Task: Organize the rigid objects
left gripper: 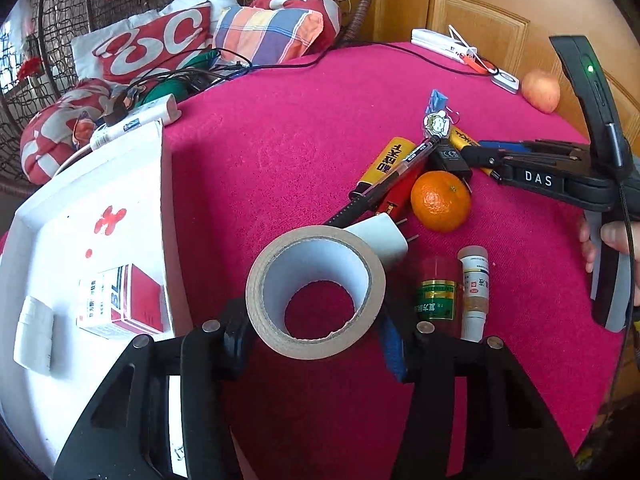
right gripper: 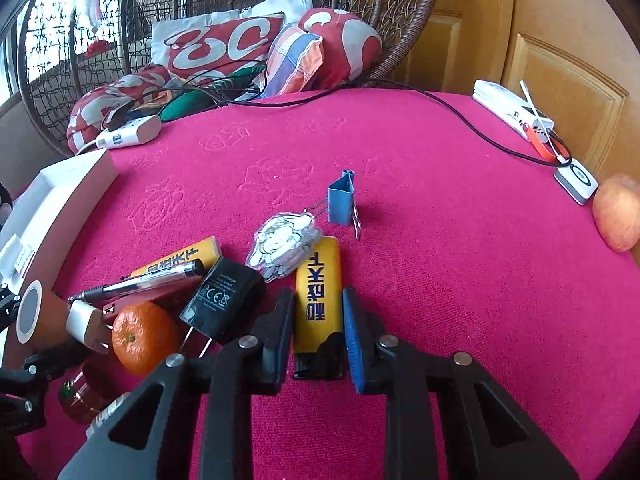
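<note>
Left tongs (left gripper: 316, 330) pinching cardboard-cored tape roll (left gripper: 316, 292); right tongs (right gripper: 316, 332) pinching glossy yellow lighter (right gripper: 318, 296).

A round table (right gripper: 440, 208) covered in magenta cloth with faint embossed flower patterns fills the foreground. Behind it, at 11 to 12 o'clock, stands a wicker chair (right gripper: 404, 20) with an open woven frame, holding red-and-white cushions (right gripper: 224, 46), a plaid cushion (right gripper: 296, 60) and a white pillow (right gripper: 276, 6). At 1 to 3 o'clock, panelled doors (right gripper: 560, 68) of orange-toned wood close the room. At 10 o'clock, behind the weave, a window (right gripper: 44, 40) admits bright daylight. A black cable (right gripper: 452, 110) runs across the far side of the table from the chair toward 2 o'clock.
</note>
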The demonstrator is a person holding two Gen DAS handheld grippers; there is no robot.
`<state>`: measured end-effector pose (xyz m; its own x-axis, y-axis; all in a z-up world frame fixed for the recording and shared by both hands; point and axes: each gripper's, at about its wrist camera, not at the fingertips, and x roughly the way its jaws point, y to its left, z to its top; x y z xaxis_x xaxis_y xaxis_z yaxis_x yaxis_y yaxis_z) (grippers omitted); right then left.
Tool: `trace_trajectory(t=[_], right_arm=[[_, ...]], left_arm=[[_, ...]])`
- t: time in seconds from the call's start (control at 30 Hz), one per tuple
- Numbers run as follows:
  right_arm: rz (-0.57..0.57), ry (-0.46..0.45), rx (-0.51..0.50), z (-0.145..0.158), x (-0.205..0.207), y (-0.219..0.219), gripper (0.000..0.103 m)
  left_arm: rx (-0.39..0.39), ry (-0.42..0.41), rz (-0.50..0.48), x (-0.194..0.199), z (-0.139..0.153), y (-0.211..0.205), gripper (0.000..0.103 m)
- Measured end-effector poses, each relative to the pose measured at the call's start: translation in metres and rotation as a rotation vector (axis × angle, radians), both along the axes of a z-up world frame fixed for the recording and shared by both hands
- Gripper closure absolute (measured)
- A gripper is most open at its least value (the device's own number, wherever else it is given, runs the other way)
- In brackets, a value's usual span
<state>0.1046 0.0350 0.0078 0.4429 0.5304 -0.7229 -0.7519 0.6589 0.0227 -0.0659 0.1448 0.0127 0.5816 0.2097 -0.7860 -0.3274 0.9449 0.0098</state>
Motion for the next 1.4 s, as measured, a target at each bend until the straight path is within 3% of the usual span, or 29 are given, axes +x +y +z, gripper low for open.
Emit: trace_trajectory(t=[0.27, 0.5, 0.77, 1.4], right_arm=[[-0.041, 0.101, 0.167, 0.009, -0.002, -0.048, 0.080], [-0.028, 0.057, 0.260, 0.043, -0.020, -0.065, 0.080], [0.049, 0.035, 0.353, 0.077, -0.042, -0.066, 0.080], [0.158, -0.006, 0.391, 0.098, -0.076, -0.053, 0.080]], left_arm=[[-0.027, -0.117, 0.040, -0.021, 0.025, -0.010, 0.052], [-0.034, -0.210, 0.046, -0.038, 0.053, -0.024, 0.052], [-0.035, -0.260, 0.056, -0.051, 0.071, -0.029, 0.052], [-0.045, -0.336, 0.111, -0.079, 0.084, -0.020, 0.052]])
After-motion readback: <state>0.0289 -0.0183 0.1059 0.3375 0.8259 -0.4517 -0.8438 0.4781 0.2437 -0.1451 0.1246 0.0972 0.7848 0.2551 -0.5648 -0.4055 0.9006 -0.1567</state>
